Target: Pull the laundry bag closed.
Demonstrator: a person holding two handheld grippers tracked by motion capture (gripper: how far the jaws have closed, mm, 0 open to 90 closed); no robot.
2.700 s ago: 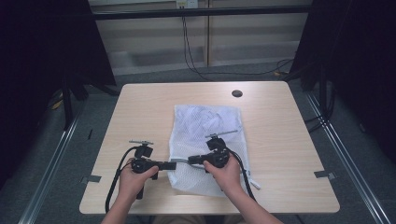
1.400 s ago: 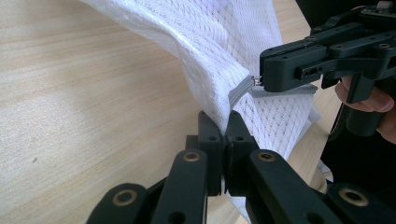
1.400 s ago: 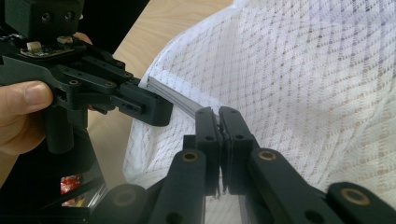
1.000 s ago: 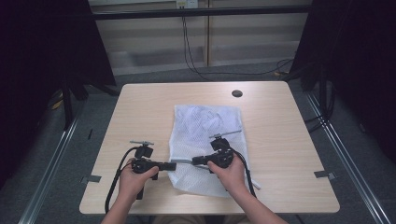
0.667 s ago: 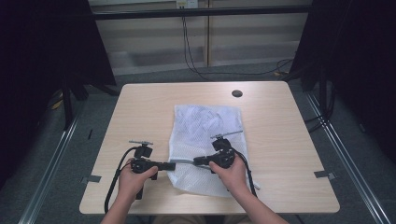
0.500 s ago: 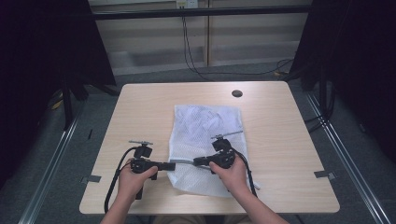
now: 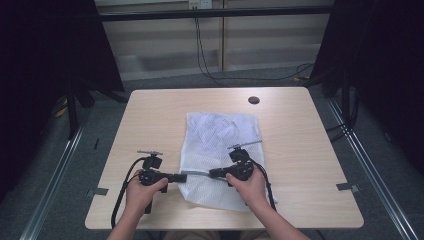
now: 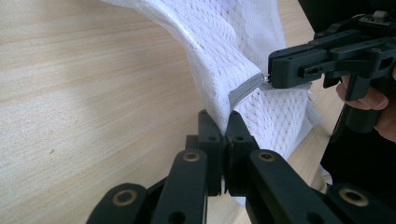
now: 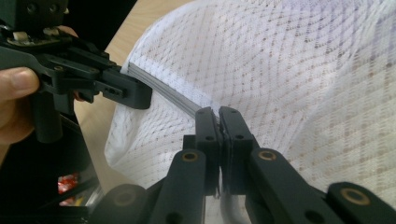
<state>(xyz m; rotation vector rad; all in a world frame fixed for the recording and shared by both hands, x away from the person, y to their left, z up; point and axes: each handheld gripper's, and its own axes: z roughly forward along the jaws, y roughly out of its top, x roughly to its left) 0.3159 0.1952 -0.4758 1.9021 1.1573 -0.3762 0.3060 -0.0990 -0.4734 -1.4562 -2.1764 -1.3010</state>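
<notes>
mesh laundry bag (image 7: 220,155): flat on the table (image 7: 150,115), below the dark table hole (image 7: 253,100)
left tongs (image 8: 223,122): clamped on the bag's left edge
right tongs (image 9: 217,116): pinching the grey zipper (image 9: 163,93)
progress: zipper seems part-travelled (direction unclear), most remaining

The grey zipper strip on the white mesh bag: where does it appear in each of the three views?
High view: grey zipper strip low centre, stretched between the two grippers at the bag's left edge.
Left gripper view: right of centre, running up from the left gripper to the right gripper.
Right gripper view: left of centre, running from the left gripper down to the right gripper.
Shared landmark: the white mesh bag.
</notes>
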